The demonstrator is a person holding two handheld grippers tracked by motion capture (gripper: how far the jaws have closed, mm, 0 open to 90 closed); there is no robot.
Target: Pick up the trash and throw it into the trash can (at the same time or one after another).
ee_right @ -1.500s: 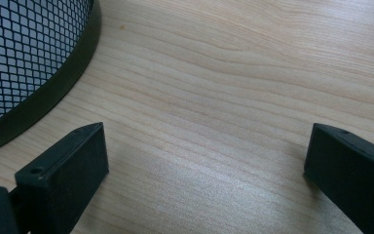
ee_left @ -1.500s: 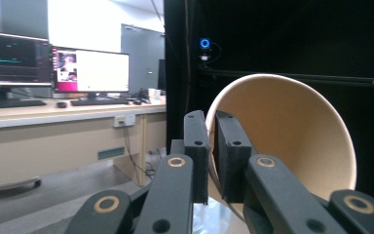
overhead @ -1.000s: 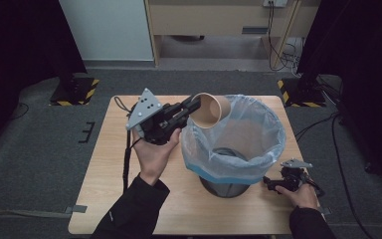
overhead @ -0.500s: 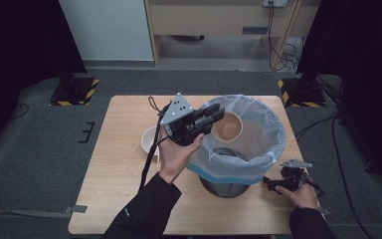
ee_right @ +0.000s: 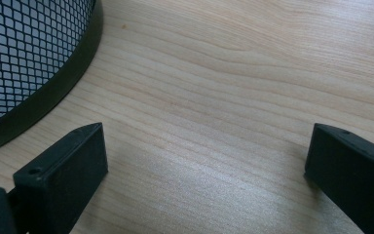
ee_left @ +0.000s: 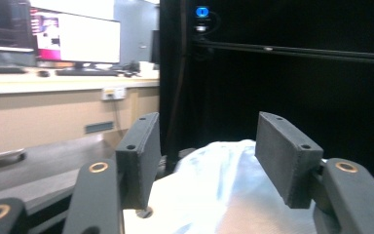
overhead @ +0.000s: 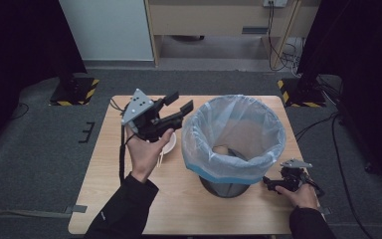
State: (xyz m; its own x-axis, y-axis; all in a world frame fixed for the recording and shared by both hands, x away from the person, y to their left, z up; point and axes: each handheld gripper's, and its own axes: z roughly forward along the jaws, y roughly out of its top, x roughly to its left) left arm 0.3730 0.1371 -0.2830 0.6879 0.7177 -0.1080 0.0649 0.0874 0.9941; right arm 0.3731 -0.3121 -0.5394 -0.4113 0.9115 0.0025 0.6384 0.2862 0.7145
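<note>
At the near right edge of the table (overhead: pixel 129 209):
Right gripper (overhead: pixel 273 183): resting low on the wood, my jaws spread wide with nothing between them, pointed toward the bin's base.
Mesh bin (ee_right: pixel 24 63): its black wire wall and dark foot ring stand just beside my right jaws.
Bin liner (overhead: pixel 201 124): pale plastic bag folded over the rim, standing mid-table.
Paper cup (overhead: pixel 222 149): lying down inside the bin, at the bottom.
Left gripper (overhead: pixel 179 103): I hold it raised left of the bin, jaws apart and empty, aimed at the liner's rim.
White dish (overhead: pixel 169 143): on the table under my left hand (overhead: pixel 146 152), partly hidden.
</note>
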